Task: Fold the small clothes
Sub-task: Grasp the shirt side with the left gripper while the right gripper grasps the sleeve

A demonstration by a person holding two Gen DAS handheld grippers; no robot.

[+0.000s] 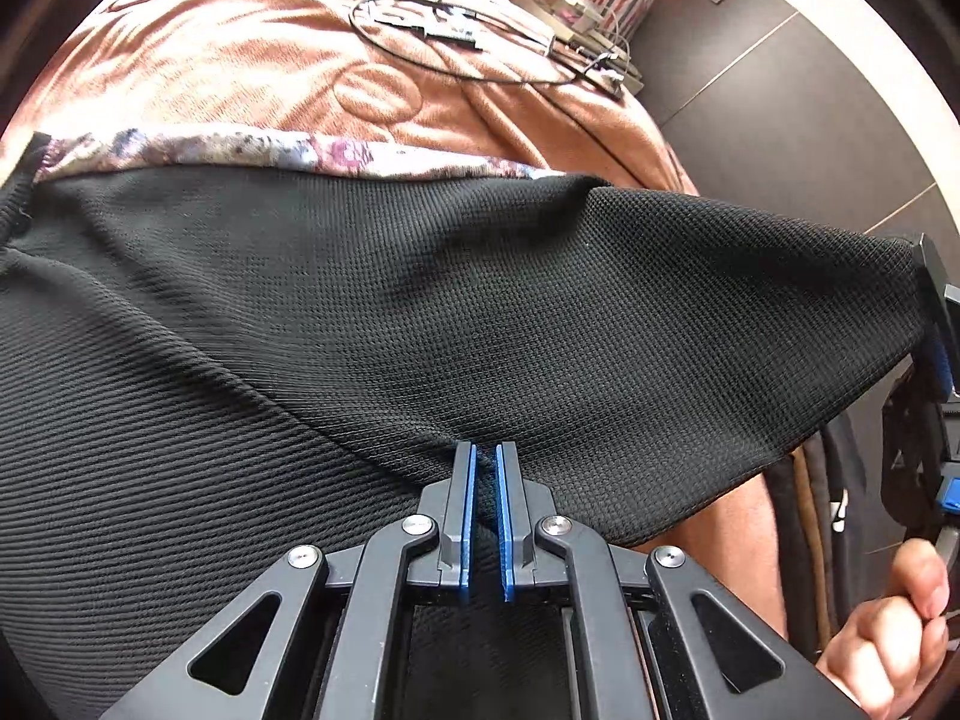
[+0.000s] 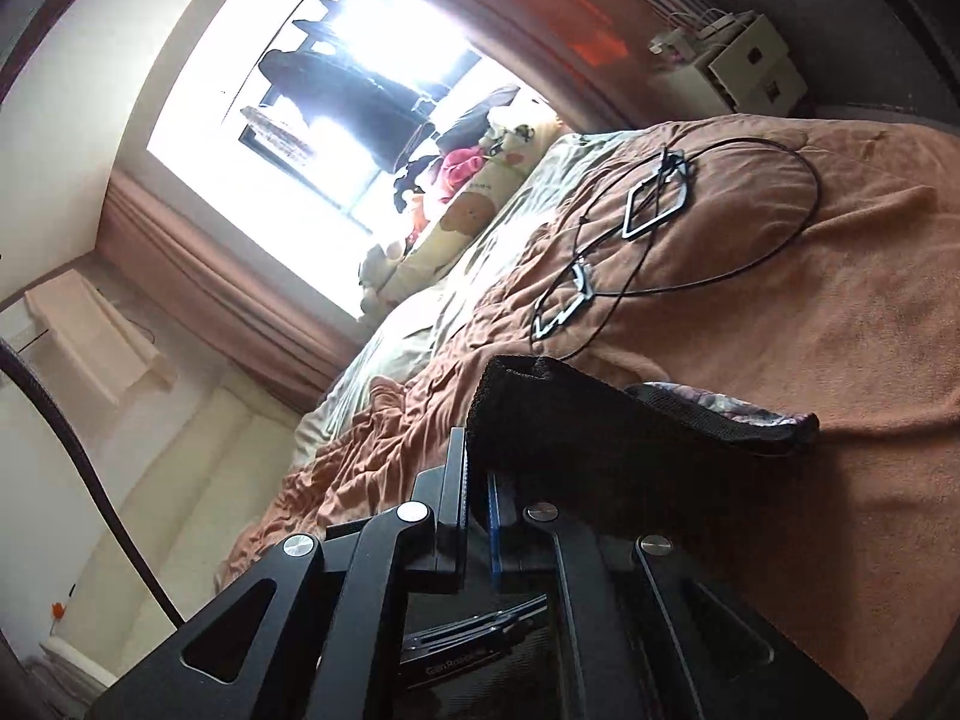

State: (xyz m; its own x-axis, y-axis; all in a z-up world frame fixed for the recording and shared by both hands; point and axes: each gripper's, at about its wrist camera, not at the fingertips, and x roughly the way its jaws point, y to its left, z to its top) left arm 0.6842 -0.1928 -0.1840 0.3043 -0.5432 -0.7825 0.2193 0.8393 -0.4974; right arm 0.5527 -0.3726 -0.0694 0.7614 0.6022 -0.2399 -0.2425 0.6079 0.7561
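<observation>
The left gripper (image 1: 485,519) pinches the near hem of the black garment (image 1: 456,306), jaws narrow on the cloth. The right gripper (image 2: 478,516) clamps its other corner. The garment hangs stretched between them over the bed (image 1: 252,72), its far edge lying on a floral cloth (image 1: 240,150) near the bed's edge.

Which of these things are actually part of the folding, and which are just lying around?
Part of the job:
black garment
left gripper, shut on it
right gripper, shut on it
floral cloth beneath the garment

Just lying about:
black cable on the bed
blanket
plush toys by the window
white boxes
</observation>
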